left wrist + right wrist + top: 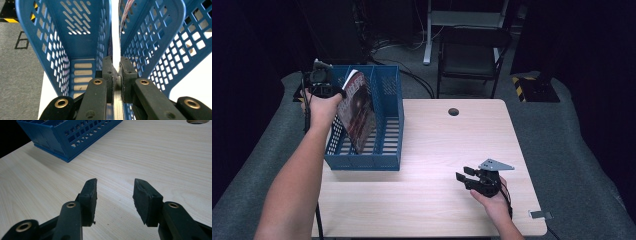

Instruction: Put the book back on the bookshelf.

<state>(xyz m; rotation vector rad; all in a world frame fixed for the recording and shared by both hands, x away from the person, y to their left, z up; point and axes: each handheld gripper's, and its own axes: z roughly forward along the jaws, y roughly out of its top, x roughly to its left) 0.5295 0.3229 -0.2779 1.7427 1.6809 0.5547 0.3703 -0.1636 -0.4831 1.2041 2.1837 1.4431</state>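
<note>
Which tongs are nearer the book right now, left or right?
Left. The left tongs are shut on the book at the blue file rack. The right tongs rest open on the table, well away from the rack.

Both forearms are bare, with no sleeves. The left gripper [116,72] has black jaws with brass-ringed pivot holes. The right gripper [468,176] carries a grey three-cornered plate and a black cable.

Right tongs [115,195] gape over table [155,157]; blue rack [67,135] well beyond.
</note>
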